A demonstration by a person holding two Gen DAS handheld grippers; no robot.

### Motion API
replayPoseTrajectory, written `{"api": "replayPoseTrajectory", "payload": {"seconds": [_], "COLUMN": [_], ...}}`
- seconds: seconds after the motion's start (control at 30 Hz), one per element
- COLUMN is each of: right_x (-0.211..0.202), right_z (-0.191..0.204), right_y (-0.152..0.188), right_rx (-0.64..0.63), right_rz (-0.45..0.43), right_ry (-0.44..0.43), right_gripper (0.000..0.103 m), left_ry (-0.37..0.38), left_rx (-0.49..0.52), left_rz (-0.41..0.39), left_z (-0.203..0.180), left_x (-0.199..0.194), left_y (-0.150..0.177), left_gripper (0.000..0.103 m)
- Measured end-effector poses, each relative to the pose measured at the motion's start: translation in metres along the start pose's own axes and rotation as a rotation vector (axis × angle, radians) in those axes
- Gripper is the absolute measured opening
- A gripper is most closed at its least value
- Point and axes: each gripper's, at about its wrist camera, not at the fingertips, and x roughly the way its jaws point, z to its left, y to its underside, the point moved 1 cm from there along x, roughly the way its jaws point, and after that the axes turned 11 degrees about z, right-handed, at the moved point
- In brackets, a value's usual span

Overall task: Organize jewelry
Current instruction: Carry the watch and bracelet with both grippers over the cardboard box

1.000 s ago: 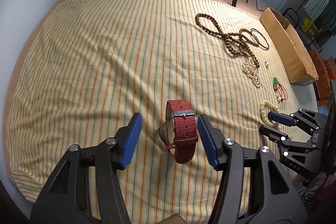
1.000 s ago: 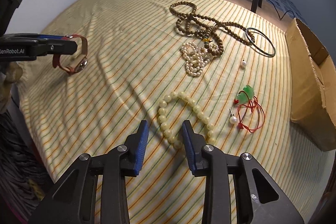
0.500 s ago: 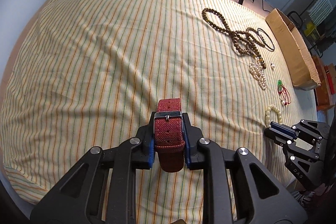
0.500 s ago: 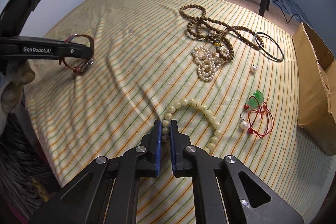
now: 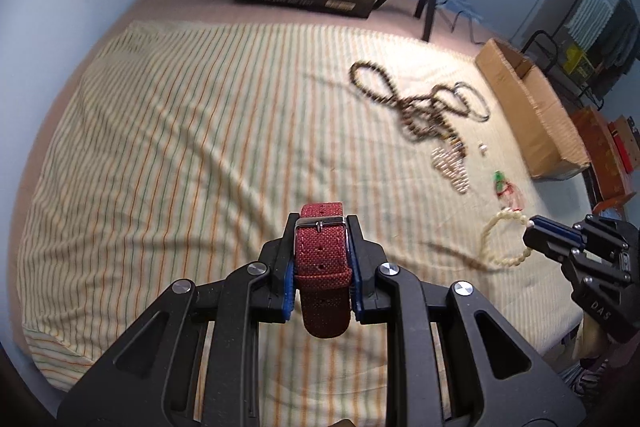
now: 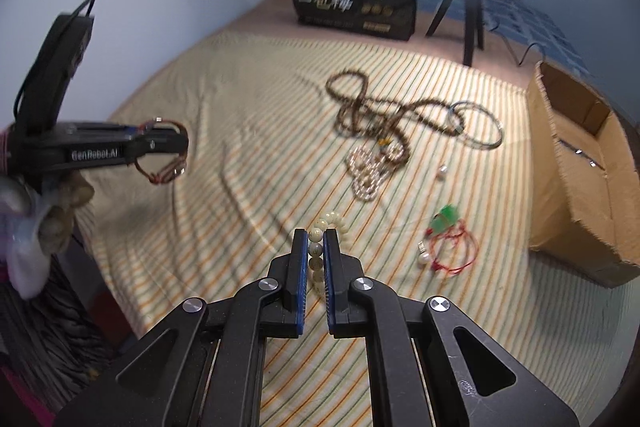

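My left gripper (image 5: pixel 320 227) is shut on a red woven-strap watch (image 5: pixel 322 259) and holds it above the striped cloth (image 5: pixel 180 147); the watch also shows in the right wrist view (image 6: pixel 164 155). My right gripper (image 6: pixel 316 239) is shut on a cream bead bracelet (image 6: pixel 320 239), lifted off the cloth; it hangs from that gripper in the left wrist view (image 5: pixel 504 239). On the cloth lie a brown bead necklace (image 6: pixel 368 111), a pearl strand (image 6: pixel 368 175), a dark bangle (image 6: pixel 478 123), and a green pendant on red cord (image 6: pixel 448 239).
An open cardboard box (image 6: pixel 580 167) stands at the right edge of the cloth. A black printed box (image 6: pixel 356 3) and a ring-light tripod (image 6: pixel 472 7) stand at the back. Loose pearls (image 6: pixel 442 171) lie near the pendant.
Both grippers closed, the left on the watch and the right on the bead bracelet. Both have since lifted their items off the cloth.
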Motion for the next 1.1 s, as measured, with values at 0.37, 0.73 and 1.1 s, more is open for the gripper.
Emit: {"api": "replayPoseTrajectory", "payload": {"seconds": [0.37, 0.73, 1.1], "right_x": [-0.045, -0.083, -0.099], "right_z": [-0.035, -0.088, -0.149], "right_y": [-0.007, -0.008, -0.008], "right_rx": [0.093, 0.189, 0.321], "right_rz": [-0.127, -0.228, -0.280], "right_ry": [0.024, 0.120, 0.205], "right_gripper": [0.006, 0.006, 0.006], "left_ry": [0.056, 0.114, 0.156], "left_rx": [0.073, 0.143, 0.210], "left_rz": [-0.094, -0.130, -0.139], "left_z": [-0.053, -0.112, -0.173], "left_x": [-0.027, -0.029, -0.016], "left_y": [-0.020, -0.041, -0.071], "left_gripper": [0.020, 0.020, 0.020]}}
